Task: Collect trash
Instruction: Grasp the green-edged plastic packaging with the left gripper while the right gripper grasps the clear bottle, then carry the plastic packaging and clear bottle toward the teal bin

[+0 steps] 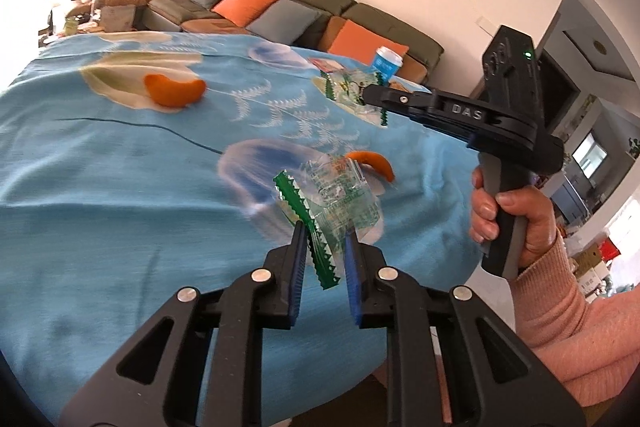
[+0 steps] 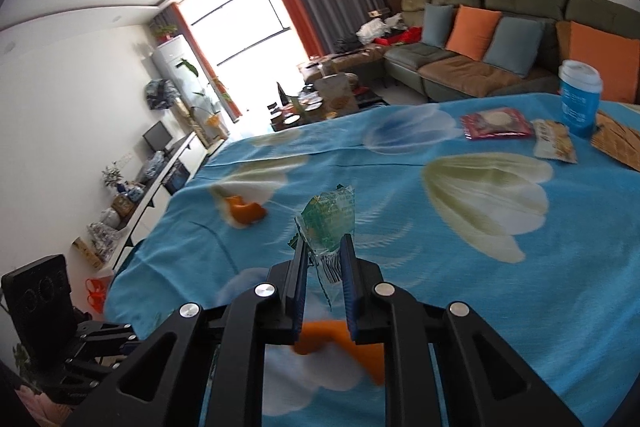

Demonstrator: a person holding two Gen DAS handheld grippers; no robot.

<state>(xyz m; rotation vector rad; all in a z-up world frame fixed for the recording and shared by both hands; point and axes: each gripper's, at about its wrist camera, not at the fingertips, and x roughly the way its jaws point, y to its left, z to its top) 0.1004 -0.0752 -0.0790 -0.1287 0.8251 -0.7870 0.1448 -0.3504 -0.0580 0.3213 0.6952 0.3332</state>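
Note:
My left gripper [image 1: 325, 233] is shut on a clear wrapper with green zigzag edges [image 1: 334, 203], held above the blue floral tablecloth [image 1: 100, 187]. My right gripper [image 2: 323, 247] is shut on a similar green and clear wrapper [image 2: 328, 217]; it also shows in the left wrist view [image 1: 370, 95] with its wrapper [image 1: 352, 89]. Orange peel pieces lie on the cloth: one at the far left [image 1: 174, 91], one beyond my left wrapper [image 1: 374, 165]. In the right wrist view one peel [image 2: 246, 211] lies ahead and another [image 2: 340, 347] lies under the gripper.
A blue paper cup with white lid [image 2: 580, 99] stands at the far right, next to a red snack packet [image 2: 496, 123], a yellow and white packet [image 2: 554, 141] and a woven item [image 2: 618, 141]. A sofa with orange and grey cushions [image 2: 480, 39] stands behind the table.

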